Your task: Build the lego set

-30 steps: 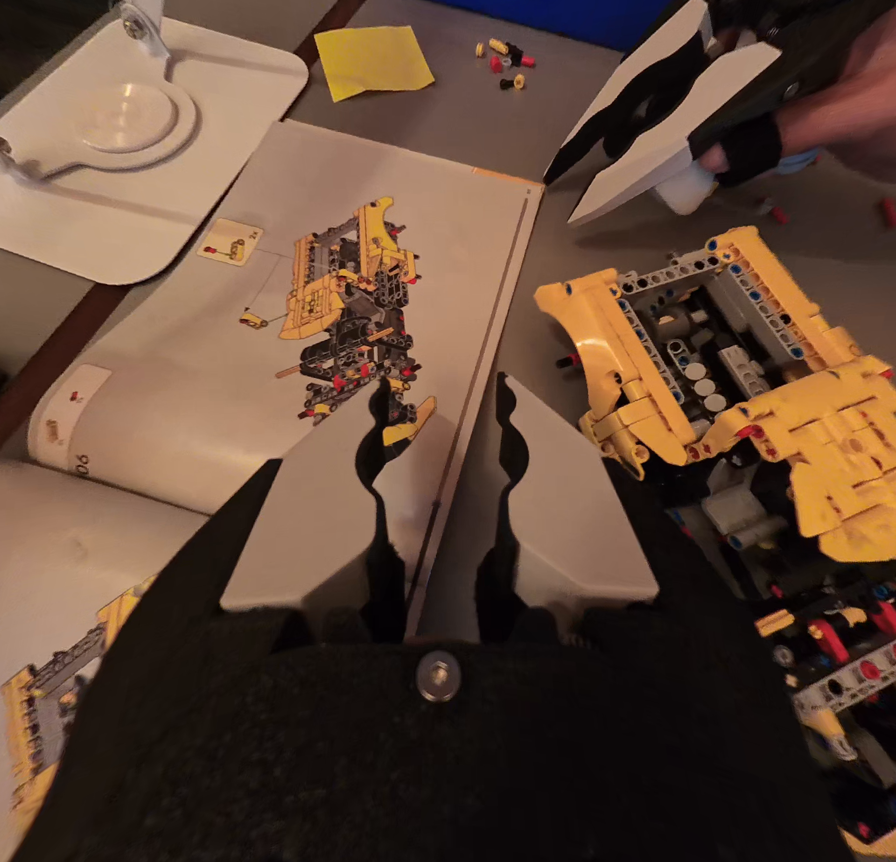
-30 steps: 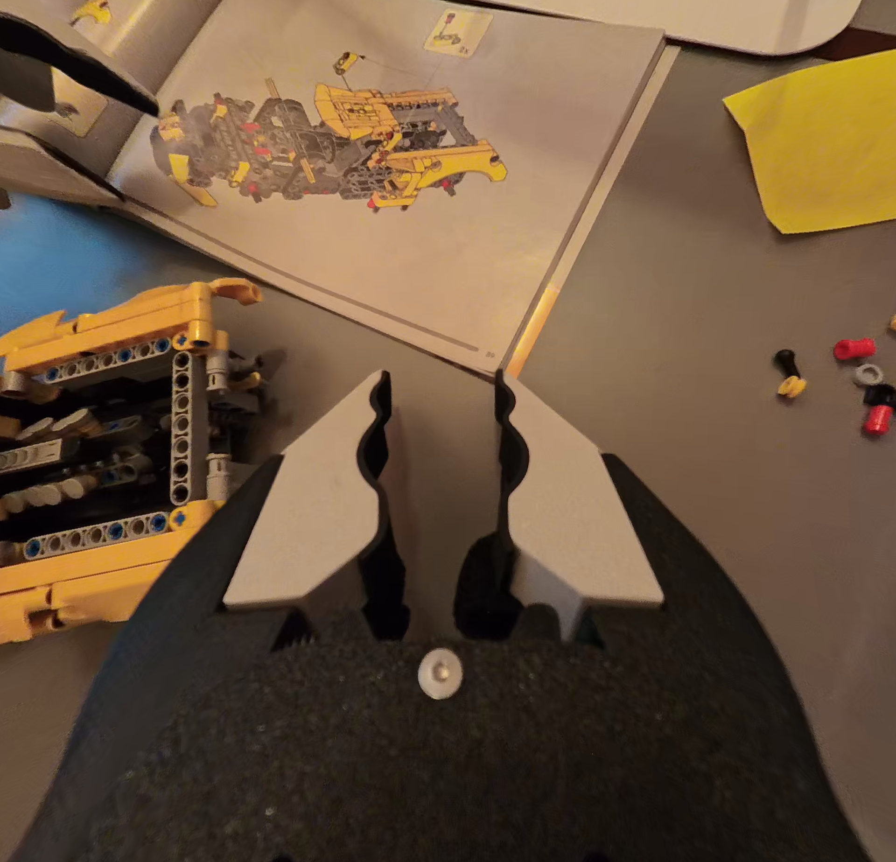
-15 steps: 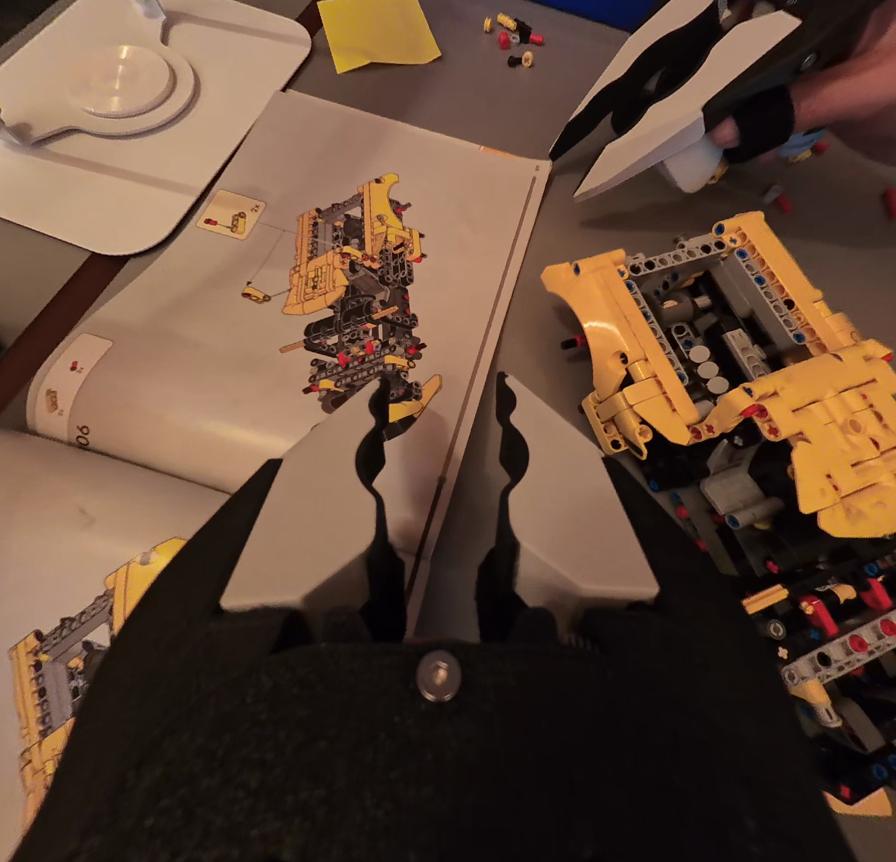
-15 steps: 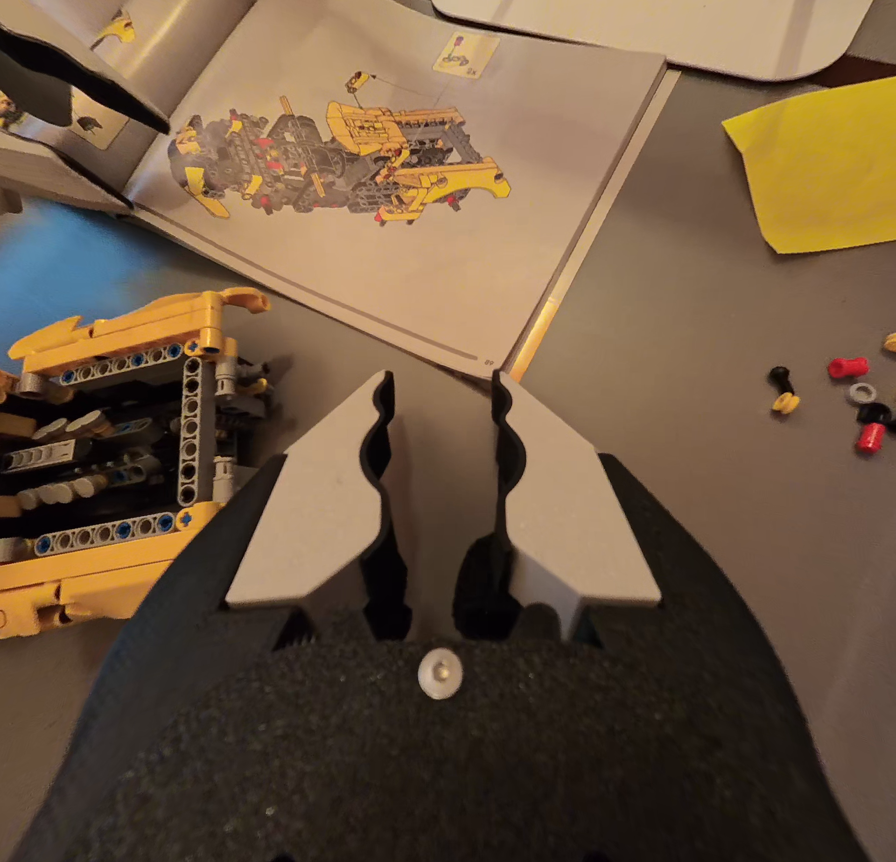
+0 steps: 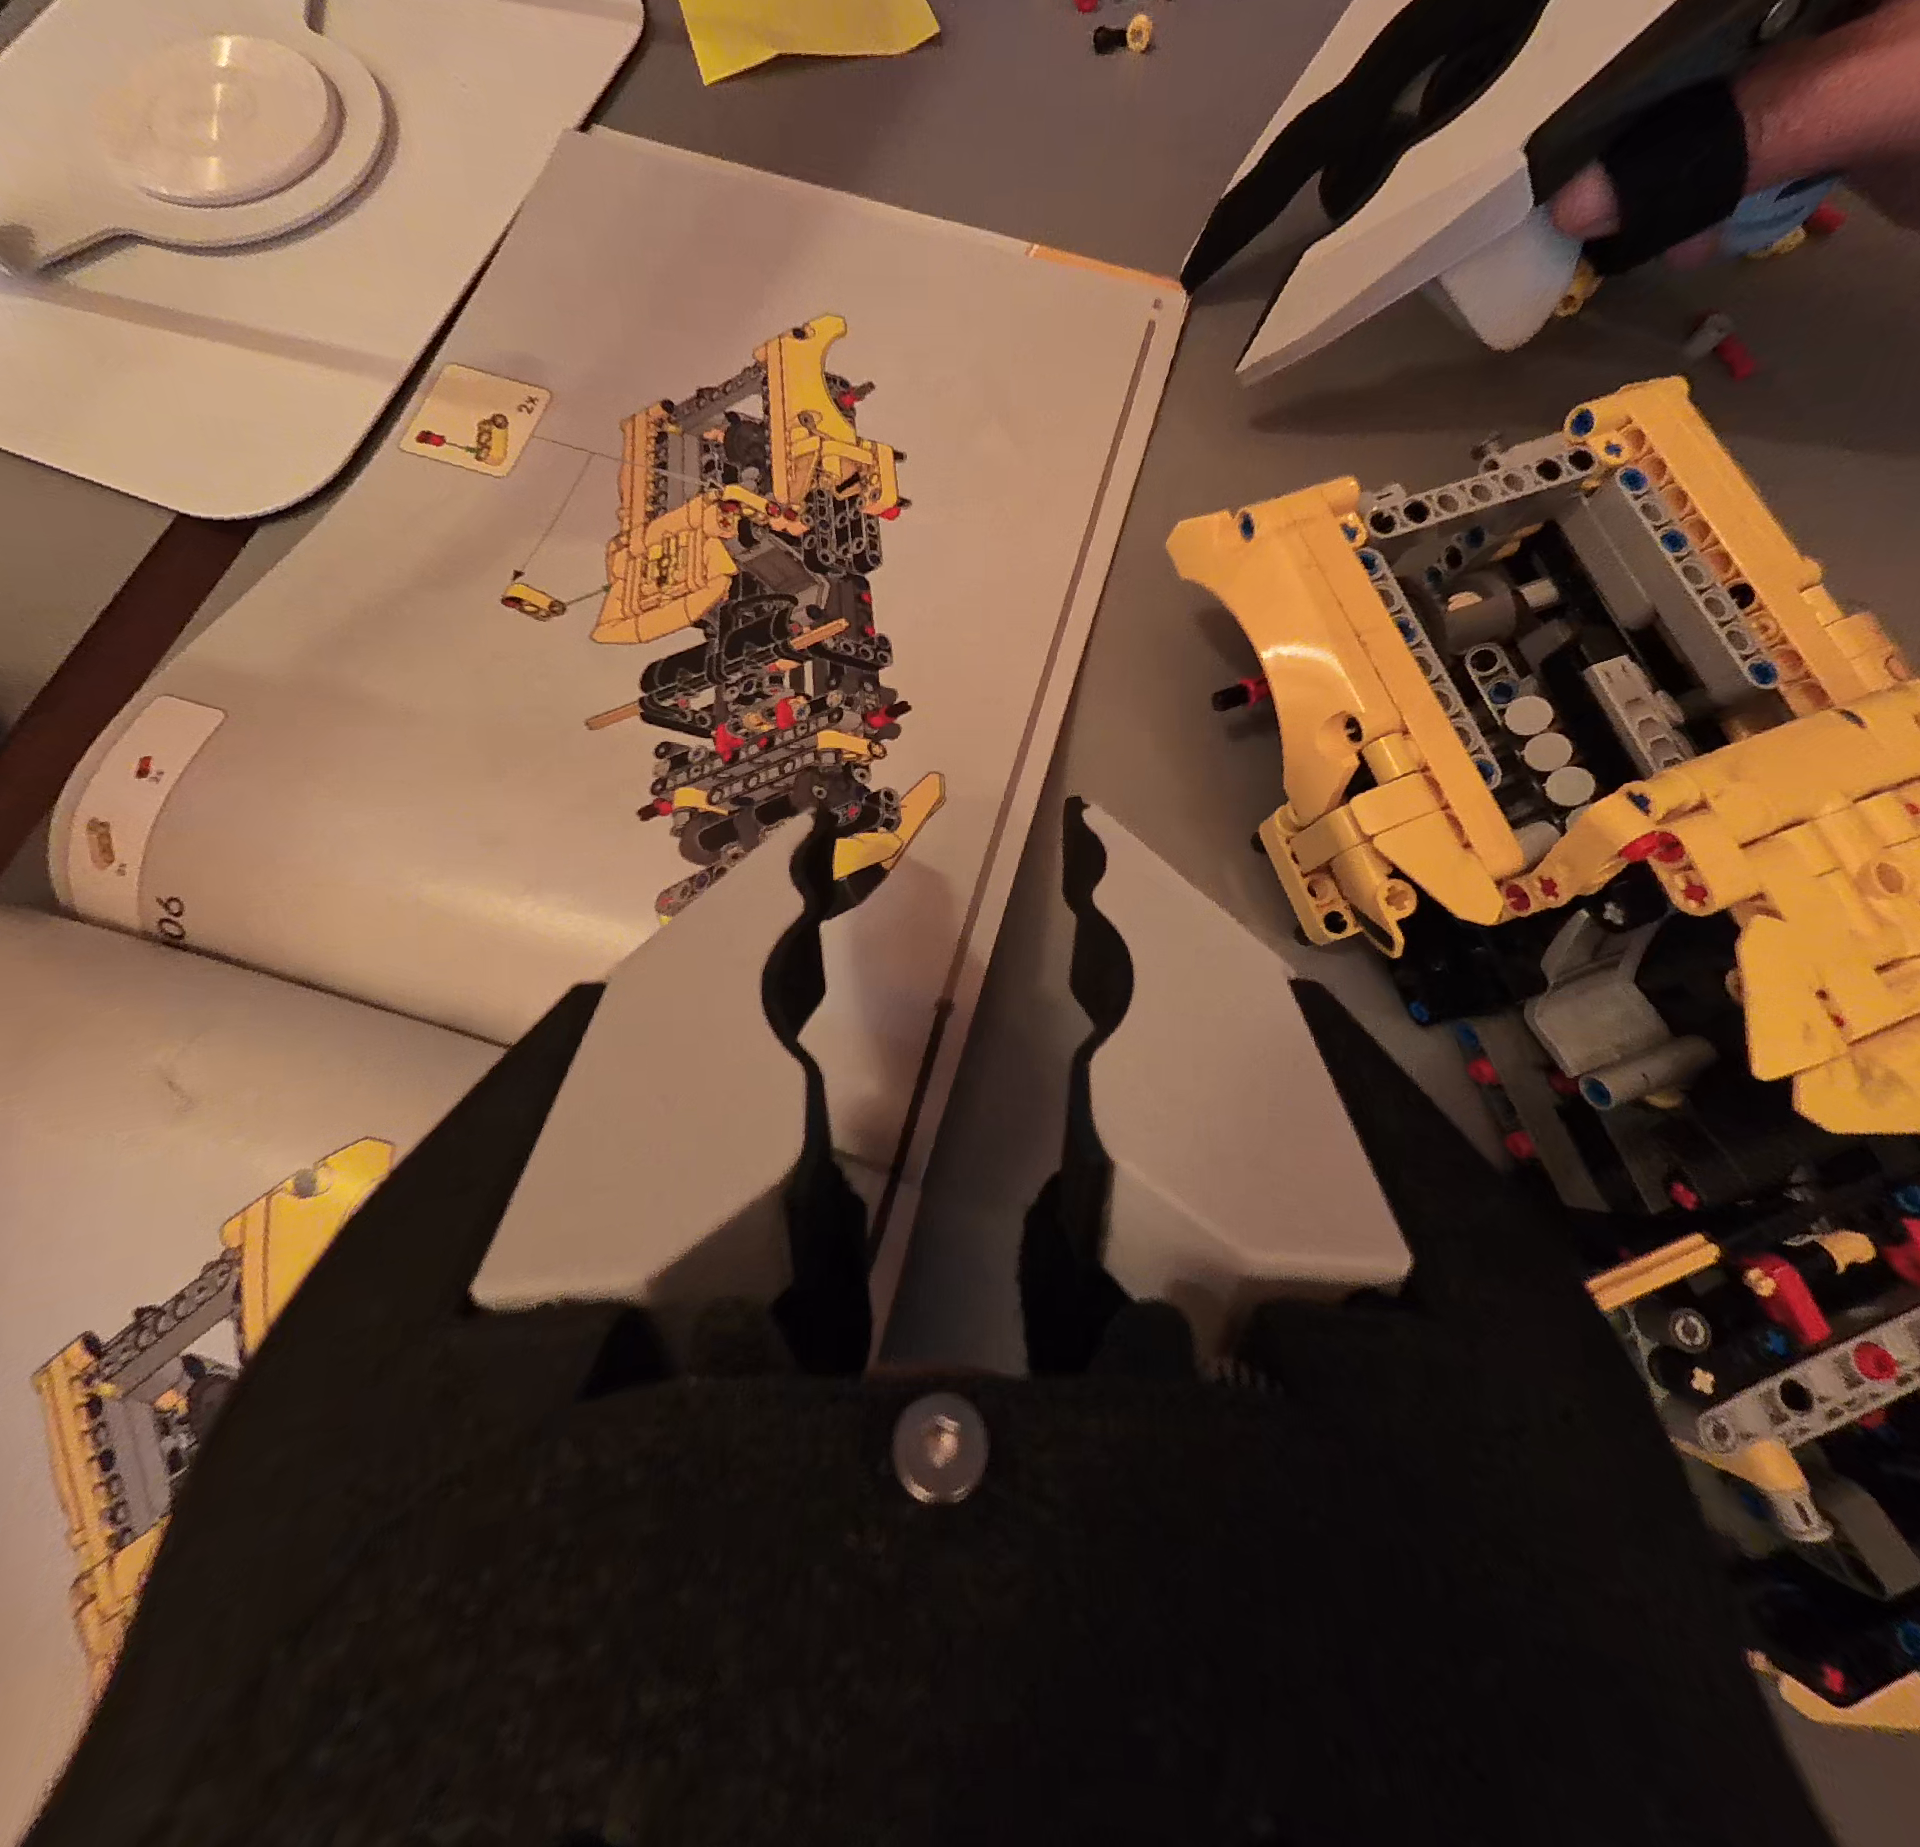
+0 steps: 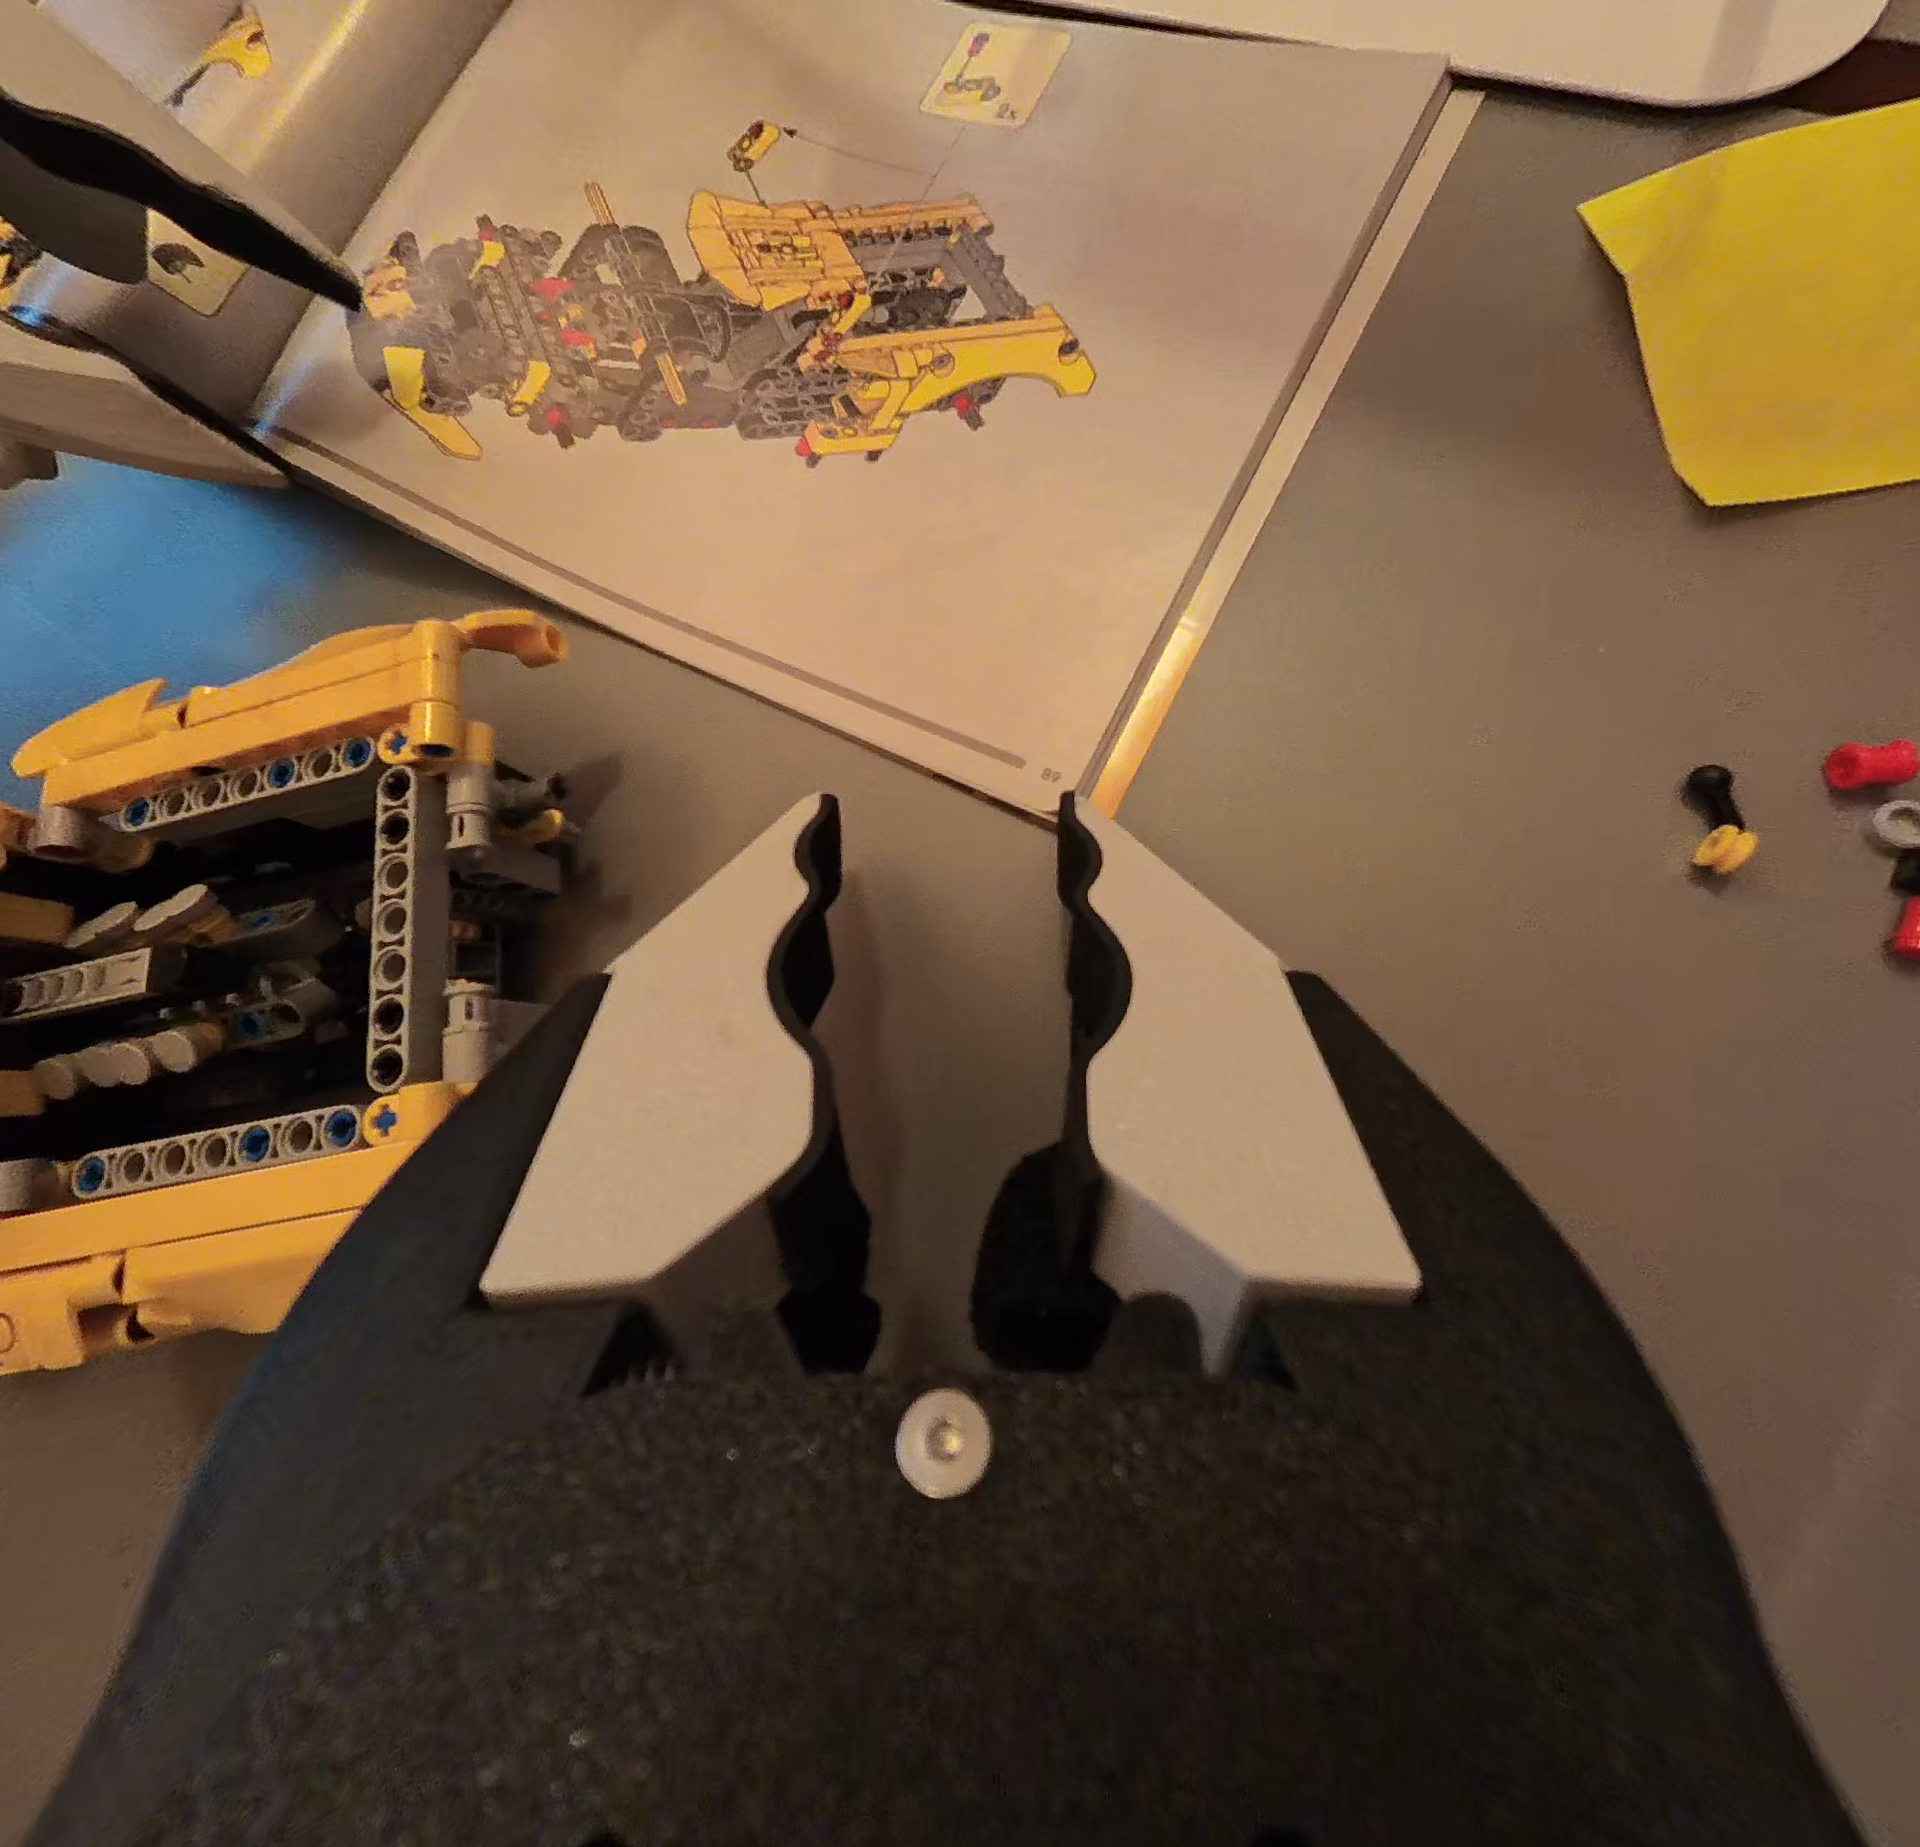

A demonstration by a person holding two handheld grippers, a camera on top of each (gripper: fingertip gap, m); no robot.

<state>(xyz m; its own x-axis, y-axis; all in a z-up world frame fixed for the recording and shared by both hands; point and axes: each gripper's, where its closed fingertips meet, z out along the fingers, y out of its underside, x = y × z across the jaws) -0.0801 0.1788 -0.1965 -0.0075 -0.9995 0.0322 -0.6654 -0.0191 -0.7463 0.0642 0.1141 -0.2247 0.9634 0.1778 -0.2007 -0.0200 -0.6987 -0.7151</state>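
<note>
A grey table (image 5: 1039,124) lies under you, with the open instruction booklet (image 5: 436,758) as landmark. Your left gripper (image 5: 940,826) hangs over its near edge, fingers spread and empty. Right of the booklet sits the yellow lego model (image 5: 1558,758); beyond it your right gripper (image 6: 943,810), fingers also spread

The lego model (image 5: 1621,779) was yellow, grey and black with blue and red pins. The paper sheet (image 6: 1787,311) was yellow. The table (image 6: 1455,654) was grey.
</note>
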